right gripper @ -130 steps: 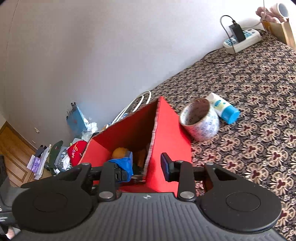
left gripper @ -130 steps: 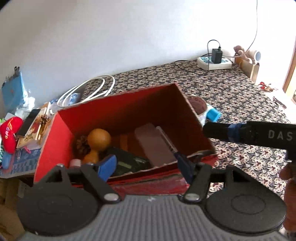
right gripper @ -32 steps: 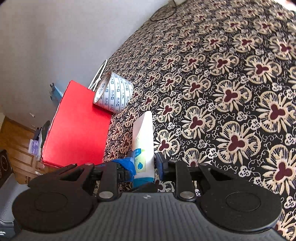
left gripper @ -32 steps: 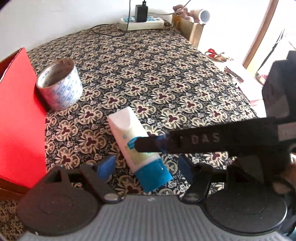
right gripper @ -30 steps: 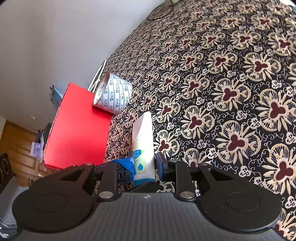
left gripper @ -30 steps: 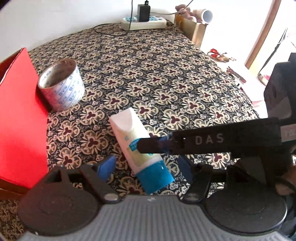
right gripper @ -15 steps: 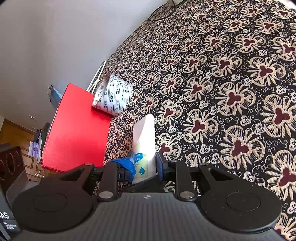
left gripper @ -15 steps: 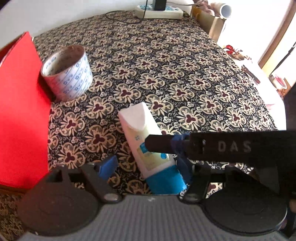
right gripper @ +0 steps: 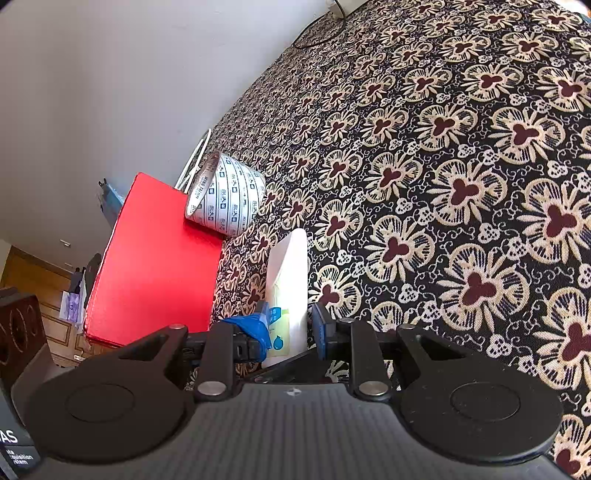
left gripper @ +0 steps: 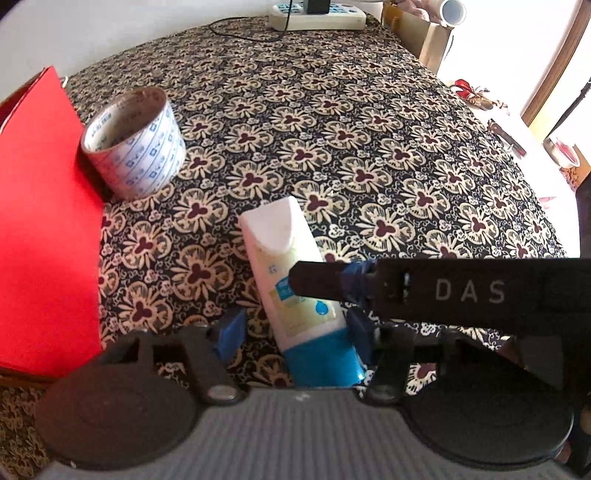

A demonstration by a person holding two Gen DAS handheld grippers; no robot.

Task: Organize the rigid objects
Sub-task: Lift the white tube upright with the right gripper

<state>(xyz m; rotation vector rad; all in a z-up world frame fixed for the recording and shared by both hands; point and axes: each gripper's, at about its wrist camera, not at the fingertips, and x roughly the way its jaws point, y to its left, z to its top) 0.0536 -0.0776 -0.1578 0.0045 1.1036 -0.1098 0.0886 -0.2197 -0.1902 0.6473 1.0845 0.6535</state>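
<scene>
The left wrist view alone shows the blue cap of the tube (left gripper: 280, 236), the power strip (left gripper: 317, 18) at the far edge of the patterned cloth (left gripper: 369, 129), and the right gripper (left gripper: 297, 277) from the side, as one dark bar whose tip lies across the middle of the tube. The right wrist view hides the cap under the gripper body, but it shows the pale wall and the full red side of the box (right gripper: 155, 266), with the tape roll (right gripper: 225, 199) just beside it

The tube lies flat on the cloth, near the box but apart from it. Its long axis runs from the left gripper (left gripper: 295, 328) away over the cloth, leaning a little to the left; the cap end points toward this gripper and the flat white end points away

The left jaws are apart and have just been closing, with the cap end between them; the left pad has a clear gap to the tube. The right jaws stand narrow, and the tube shows in their gap; if they press on it I cannot tell
</scene>
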